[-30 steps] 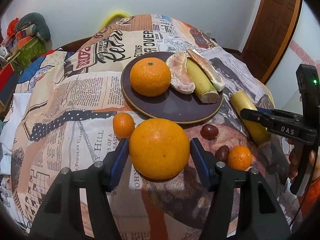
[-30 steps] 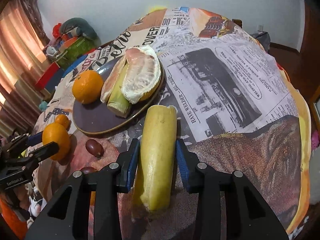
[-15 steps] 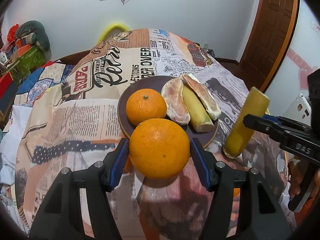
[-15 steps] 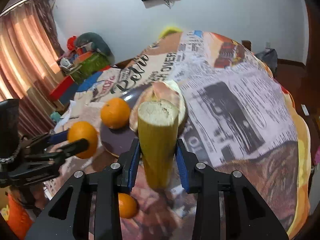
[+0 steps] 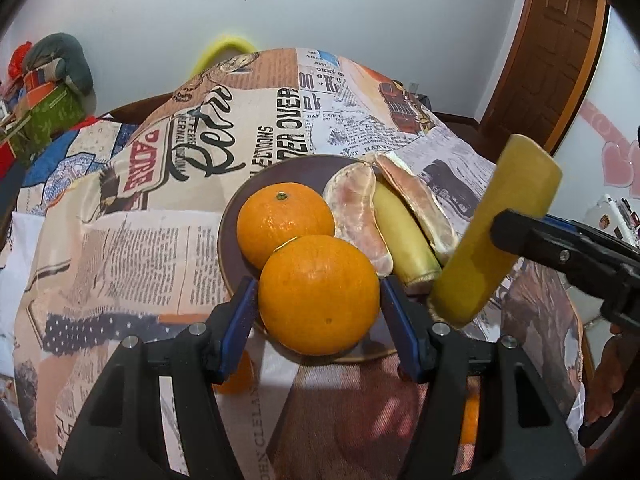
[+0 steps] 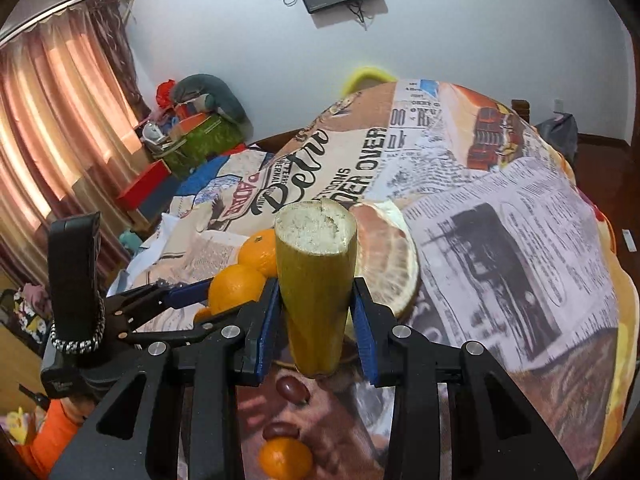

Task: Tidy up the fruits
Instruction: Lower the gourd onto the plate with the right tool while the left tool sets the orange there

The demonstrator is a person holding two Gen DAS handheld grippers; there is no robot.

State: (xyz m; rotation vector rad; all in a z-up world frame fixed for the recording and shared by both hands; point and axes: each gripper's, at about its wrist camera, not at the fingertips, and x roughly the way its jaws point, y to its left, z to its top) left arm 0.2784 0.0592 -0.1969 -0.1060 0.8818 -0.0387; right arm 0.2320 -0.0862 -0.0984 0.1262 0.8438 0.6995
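Note:
My left gripper point(image 5: 320, 312) is shut on a large orange point(image 5: 319, 294) and holds it above the near edge of the dark plate point(image 5: 230, 236). The plate holds another orange point(image 5: 285, 222), two peeled pomelo segments point(image 5: 356, 216) and a yellow-green sugarcane piece point(image 5: 402, 236). My right gripper point(image 6: 318, 328) is shut on a second sugarcane piece point(image 6: 316, 280), tilted upright above the plate's right edge; it also shows in the left wrist view point(image 5: 496, 232). The left gripper with its orange point(image 6: 236, 290) shows in the right wrist view.
On the newspaper-print cloth below lie two dark grapes point(image 6: 294, 390), a small mandarin point(image 6: 285, 458) and another mandarin point(image 5: 238, 376) under my left finger. Clutter stands at the left by the curtain point(image 6: 60, 120). A wooden door point(image 5: 548, 52) is at the right.
Both grippers lifted their fruit off the cloth and moved toward the plate. The orange now hangs over the plate's near rim; the sugarcane piece has tipped upright beside it.

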